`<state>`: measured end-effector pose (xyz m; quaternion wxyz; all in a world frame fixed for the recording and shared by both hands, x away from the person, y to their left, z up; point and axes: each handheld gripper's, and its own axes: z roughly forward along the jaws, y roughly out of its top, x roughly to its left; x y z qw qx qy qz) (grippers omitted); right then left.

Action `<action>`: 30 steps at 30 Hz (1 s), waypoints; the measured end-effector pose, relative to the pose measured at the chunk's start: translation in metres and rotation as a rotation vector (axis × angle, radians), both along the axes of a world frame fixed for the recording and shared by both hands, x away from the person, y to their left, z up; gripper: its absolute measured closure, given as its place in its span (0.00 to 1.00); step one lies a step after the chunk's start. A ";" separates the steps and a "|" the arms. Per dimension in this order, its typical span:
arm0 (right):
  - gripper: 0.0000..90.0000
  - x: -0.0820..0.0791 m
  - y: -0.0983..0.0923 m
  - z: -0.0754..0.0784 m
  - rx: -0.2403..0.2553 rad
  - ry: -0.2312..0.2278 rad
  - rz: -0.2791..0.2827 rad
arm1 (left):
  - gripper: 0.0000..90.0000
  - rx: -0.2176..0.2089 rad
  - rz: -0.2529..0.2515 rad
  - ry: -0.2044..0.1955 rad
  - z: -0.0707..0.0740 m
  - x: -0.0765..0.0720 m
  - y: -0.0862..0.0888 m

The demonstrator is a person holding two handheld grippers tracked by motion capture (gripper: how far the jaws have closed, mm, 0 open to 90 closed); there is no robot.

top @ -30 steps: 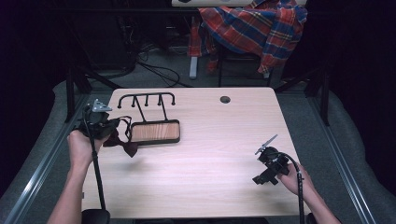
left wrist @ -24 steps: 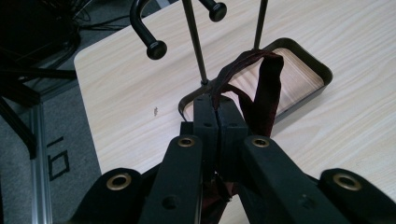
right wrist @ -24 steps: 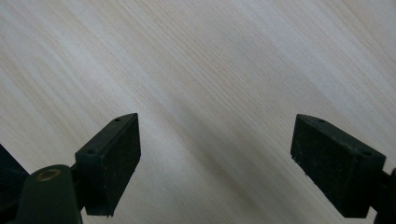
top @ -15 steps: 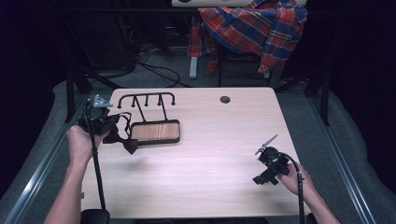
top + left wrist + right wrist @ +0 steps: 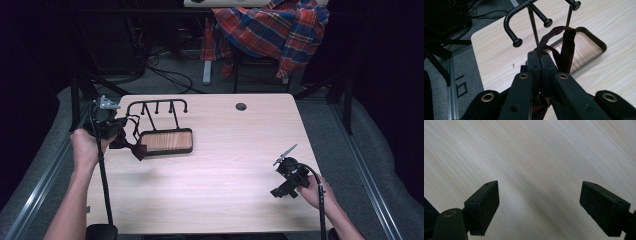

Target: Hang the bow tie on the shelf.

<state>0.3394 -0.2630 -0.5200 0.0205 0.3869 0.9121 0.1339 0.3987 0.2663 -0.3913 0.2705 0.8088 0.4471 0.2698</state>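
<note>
Hanging the dark red bow tie (image 5: 131,148) on the black hook rack (image 5: 159,106) looks like the step in hand, judged from how things lie. The left gripper (image 5: 111,125) sits at the far left of the desk (image 5: 225,165), its fingers (image 5: 541,65) pressed together on the tie's thin strap (image 5: 554,33). The strap rises in a loop just past the fingertips, and the bow itself droops below, close to the near left corner of the wood-lined tray (image 5: 166,141) that forms the rack's base. In the left gripper view the knobbed hooks (image 5: 532,23) stand just beyond the loop, apart from it.

To do this well, the loop wants to be lifted above a knob, carried past it, then lowered so the strap settles on the hook's stem before the fingers let go. Because the strap is limp and narrow, the loop may collapse or twist; keeping it hanging open under the bow's weight should help. Coming in too low risks nudging the light rack across the desk.

The right gripper (image 5: 289,176) rests at the near right, well apart from the rack, its fingers (image 5: 482,207) spread wide over bare wood and holding nothing. It could steady the tray if the rack shifts.
</note>
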 end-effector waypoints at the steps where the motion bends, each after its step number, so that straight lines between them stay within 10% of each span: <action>1: 0.18 0.000 0.000 0.000 0.001 -0.001 -0.001 | 0.99 0.000 0.002 0.001 0.000 0.001 0.000; 30: 0.18 0.000 0.000 -0.002 0.003 0.004 -0.004 | 0.99 -0.012 0.066 -0.001 0.004 0.047 0.008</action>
